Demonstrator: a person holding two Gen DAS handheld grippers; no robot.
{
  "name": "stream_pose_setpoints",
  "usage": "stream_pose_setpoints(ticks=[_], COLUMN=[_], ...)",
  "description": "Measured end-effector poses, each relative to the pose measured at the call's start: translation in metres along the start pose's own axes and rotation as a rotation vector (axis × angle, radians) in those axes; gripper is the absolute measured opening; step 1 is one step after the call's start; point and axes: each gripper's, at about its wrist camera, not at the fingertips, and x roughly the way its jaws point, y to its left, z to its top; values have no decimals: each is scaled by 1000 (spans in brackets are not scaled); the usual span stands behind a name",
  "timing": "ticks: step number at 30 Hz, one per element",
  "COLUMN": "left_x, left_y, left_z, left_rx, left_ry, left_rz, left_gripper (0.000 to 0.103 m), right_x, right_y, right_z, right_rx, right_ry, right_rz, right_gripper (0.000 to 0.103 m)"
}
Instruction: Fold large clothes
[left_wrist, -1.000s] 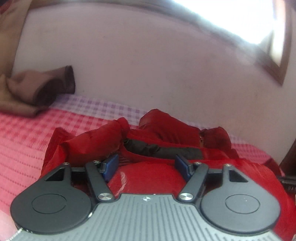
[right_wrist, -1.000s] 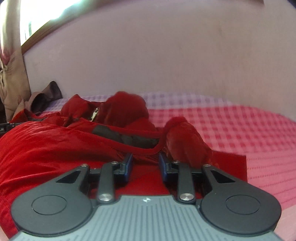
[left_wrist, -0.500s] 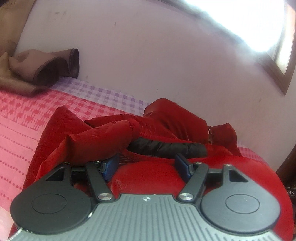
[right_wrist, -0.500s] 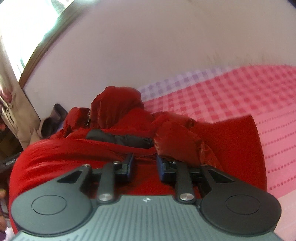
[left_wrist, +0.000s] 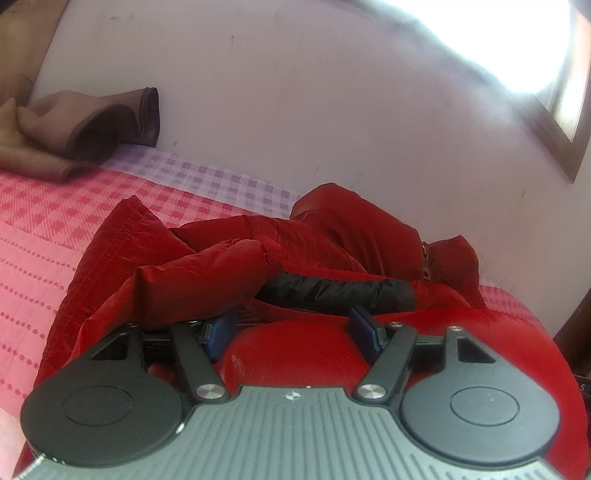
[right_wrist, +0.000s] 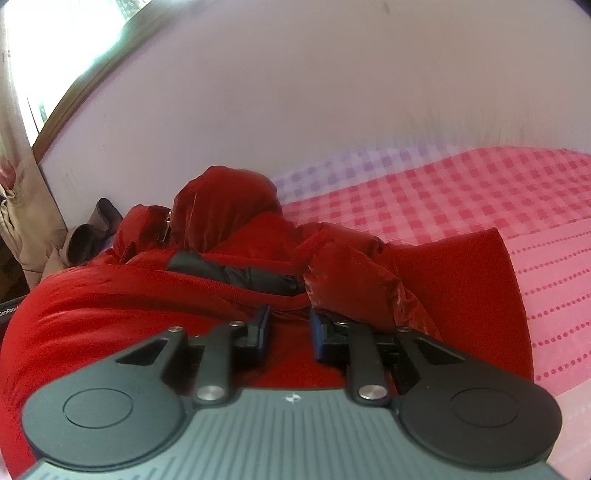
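A pink checked bed (right_wrist: 461, 192) carries a red jacket (left_wrist: 303, 339) and brown cloth (left_wrist: 92, 125).
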Motion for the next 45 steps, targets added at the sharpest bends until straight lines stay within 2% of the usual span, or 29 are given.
stream_pose_setpoints(ticks=[6,19,21,23,25,27,29,34,38,40,45], left_x=[0,-12,-20,-25,-24,-16,-6,7,10,10,7], left_y=[-5,-11,-8,-2,0,1,6,25,49,58,53], left_z=[-2,0,6,17,27,32,33,21,12,9,2], left_rx=[16,62,47,18,49,98,117,73,-38,-76,-33], left_ry=[-5,-5,-27,-52,-64,-45,-17,10,15,18,7], left_rz=[17,40,40,33,57,92,130,133,95,79,100], left_gripper=[69,68,62,61,60,53,38,28,18,16,16], right_x=[-5,-5,-6,-7,-8,-8,-9,-10,-11,-11,-9], right_y=[0,13,13,13,15,14,14,13,13,12,11], right_z=[-2,-3,-4,-4,-5,-5,-5,-5,-6,-6,-4], right_rx=[5,-67,-64,-67,-67,-65,-60,-56,-53,-53,-57], right_ry=[-21,-24,-26,-31,-36,-38,-39,-41,-44,-43,-31], right_rz=[6,-54,-53,-57,-60,-58,-54,-52,-47,-46,-44], right_gripper=[20,20,20,20,20,20,20,20,20,20,20])
